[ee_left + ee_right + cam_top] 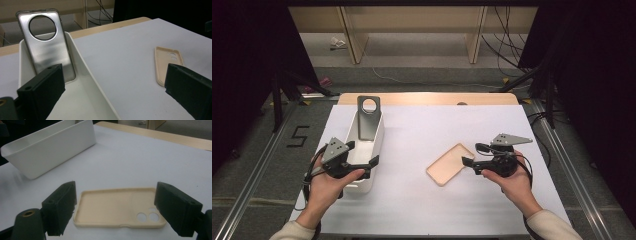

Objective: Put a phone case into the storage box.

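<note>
Right gripper [116, 207] spread wide, jaws flanking the flat beige phone case [118, 207]; left gripper [112, 92] wide too, over the white rectangular bin's [100, 87] near end.

Between the wide-apart jaws of the left gripper [113, 87], bare white table [130, 57] is seen. Behind the left jaw, a grey case [46, 42] is leaned upright against the far wall of a white bin [86, 75]. Just beyond the right jaw, a beige case [165, 61] is laid flat, hollow side up.
</note>
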A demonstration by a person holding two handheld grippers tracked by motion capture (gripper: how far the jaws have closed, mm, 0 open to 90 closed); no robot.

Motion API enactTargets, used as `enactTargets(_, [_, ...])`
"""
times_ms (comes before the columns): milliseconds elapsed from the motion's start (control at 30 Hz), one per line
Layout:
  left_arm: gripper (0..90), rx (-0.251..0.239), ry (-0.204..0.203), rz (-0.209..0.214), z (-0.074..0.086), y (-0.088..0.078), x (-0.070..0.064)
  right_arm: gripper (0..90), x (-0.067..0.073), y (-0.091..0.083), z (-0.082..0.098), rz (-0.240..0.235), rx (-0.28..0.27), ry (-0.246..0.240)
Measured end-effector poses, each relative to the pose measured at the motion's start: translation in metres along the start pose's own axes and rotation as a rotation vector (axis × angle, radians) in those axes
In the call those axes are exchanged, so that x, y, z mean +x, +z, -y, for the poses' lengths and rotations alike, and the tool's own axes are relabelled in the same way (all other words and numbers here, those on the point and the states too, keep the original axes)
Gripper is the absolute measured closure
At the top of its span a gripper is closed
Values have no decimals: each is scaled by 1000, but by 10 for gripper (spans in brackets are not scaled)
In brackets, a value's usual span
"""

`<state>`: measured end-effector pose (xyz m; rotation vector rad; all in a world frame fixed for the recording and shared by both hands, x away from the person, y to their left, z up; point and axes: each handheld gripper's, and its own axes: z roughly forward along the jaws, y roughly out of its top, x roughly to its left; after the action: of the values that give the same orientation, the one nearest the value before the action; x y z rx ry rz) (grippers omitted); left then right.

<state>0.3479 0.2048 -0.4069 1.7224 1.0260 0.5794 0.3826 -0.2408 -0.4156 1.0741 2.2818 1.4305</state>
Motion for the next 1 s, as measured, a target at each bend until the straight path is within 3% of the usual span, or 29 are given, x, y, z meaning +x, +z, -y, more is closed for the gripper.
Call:
enactTargets(333, [27, 1, -8, 9, 1, 2, -2, 192, 2, -1, -1, 2, 0, -7])
enactTargets(467, [32, 2, -8, 16, 1, 3, -4, 235, 3, 3, -1, -12, 21, -26])
enactTargets(533, [36, 5, -11, 15, 2, 3, -5, 301, 5, 4, -1, -9, 29, -32])
enactTargets(600, [40, 10, -10, 12, 2, 4, -5, 432, 6, 5, -2, 14, 36, -38])
enactTargets(833, [51, 5, -7, 2, 1, 3, -7, 821, 20, 20, -3, 31, 173, -104])
enactTargets(900, [55, 4, -2, 3, 0, 3, -8, 895, 25, 28, -3, 26, 237, -103])
enactTargets(1000, [58, 6, -1, 8, 0, 3, -9, 900, 30, 40, -3, 18, 316, -105])
